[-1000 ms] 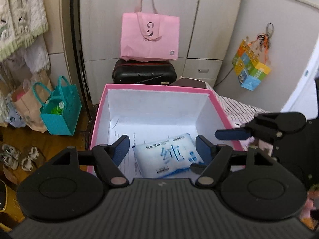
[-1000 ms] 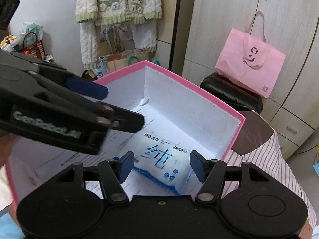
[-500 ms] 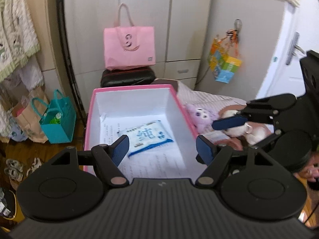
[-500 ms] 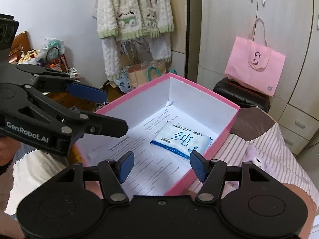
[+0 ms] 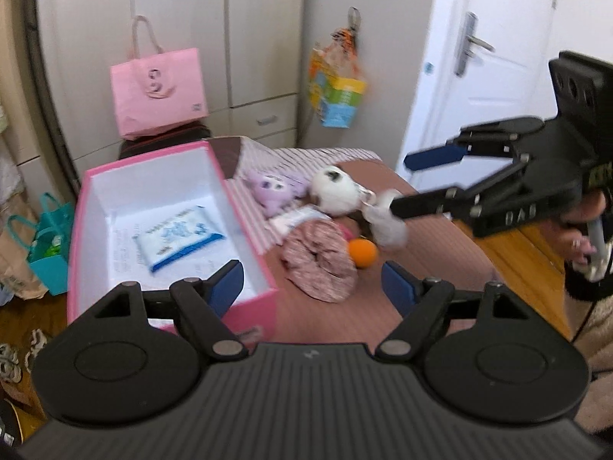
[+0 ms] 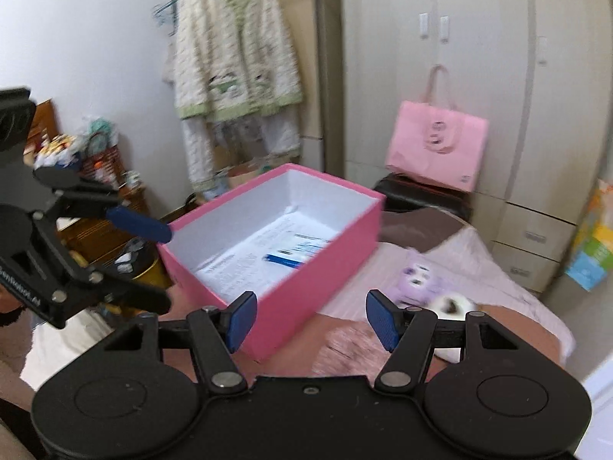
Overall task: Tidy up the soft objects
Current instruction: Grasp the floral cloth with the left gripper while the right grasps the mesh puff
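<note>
Left claw (image 5: 312,281): your blue pads are spreading wider, with nothing between them; it hangs over the bed by the box's near corner.
Right claw (image 6: 310,320): its jaws are opening too, empty, above the box's near right wall; from your left camera you see it at 3 o'clock, over the toys.
Pink box (image 5: 245,230): one, open-topped, at 10 o'clock in your left view; its near corner sits just ahead of your left pad (image 5: 226,281).
Box contents: one blue-and-white tissue pack (image 5: 178,237) lying flat on printed paper; the rest of the floor is bare, so you have room along the near end and the right wall.
Soft things on the bed (image 5: 433,268): five that you can count, all right of the box: one purple plush (image 5: 270,191), one white plush with a dark face (image 5: 337,189), one small white fluffy piece (image 5: 387,222) behind your right claw's lower finger, one pink patterned cloth roll (image 5: 320,260), one flat pale packet (image 5: 297,218) under them.
Orange ball (image 5: 362,252): one, touching the cloth roll's right side.
Edges: the bed's right edge drops to wooden floor at 3 o'clock; brown cover at 5 o'clock is open.
Background: one pink tote (image 5: 159,90) on a black case at 11 o'clock.
</note>
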The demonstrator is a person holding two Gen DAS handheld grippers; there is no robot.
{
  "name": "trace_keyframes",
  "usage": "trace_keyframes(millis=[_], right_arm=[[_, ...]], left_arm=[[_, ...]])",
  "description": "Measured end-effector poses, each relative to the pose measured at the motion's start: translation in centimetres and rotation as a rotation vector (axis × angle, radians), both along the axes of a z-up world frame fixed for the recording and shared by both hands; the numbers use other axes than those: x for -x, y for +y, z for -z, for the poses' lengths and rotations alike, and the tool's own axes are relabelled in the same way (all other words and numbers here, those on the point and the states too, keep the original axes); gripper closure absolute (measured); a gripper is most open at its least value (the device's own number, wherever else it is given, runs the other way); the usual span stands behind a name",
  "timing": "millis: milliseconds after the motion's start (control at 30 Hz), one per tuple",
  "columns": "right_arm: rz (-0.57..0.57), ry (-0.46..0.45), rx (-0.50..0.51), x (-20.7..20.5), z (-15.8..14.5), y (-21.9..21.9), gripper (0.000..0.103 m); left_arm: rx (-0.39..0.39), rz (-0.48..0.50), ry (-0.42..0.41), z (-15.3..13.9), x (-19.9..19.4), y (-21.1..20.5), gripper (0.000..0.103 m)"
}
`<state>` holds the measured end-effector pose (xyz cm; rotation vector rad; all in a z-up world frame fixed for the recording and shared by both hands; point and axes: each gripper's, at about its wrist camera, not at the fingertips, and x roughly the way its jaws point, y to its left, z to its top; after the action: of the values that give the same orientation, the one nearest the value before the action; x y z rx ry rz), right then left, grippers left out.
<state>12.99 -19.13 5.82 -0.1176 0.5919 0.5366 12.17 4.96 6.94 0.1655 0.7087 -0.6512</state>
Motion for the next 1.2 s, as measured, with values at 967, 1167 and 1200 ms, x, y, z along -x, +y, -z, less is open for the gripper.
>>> trace_keyframes(millis=[967,1167,1200], right_arm=[[0.227,-0.071,0.023,-5.8,14.7,-9.7,0.025],[0.254,-0.079,0.014,-7.2,16.3,-9.8,0.024],[0.253,-0.078,0.016,-7.4,16.4,-9.7,0.024]], left_arm=[[-0.023,-0.162,-0.091,9.4,-6.2,-12.0,0.026],[-0.032,-0.207,-0.114,11.1,-7.7,-13.2,0.026],[-0.040,-0.226,-0.116,11.6,-7.9,-13.4,0.027]])
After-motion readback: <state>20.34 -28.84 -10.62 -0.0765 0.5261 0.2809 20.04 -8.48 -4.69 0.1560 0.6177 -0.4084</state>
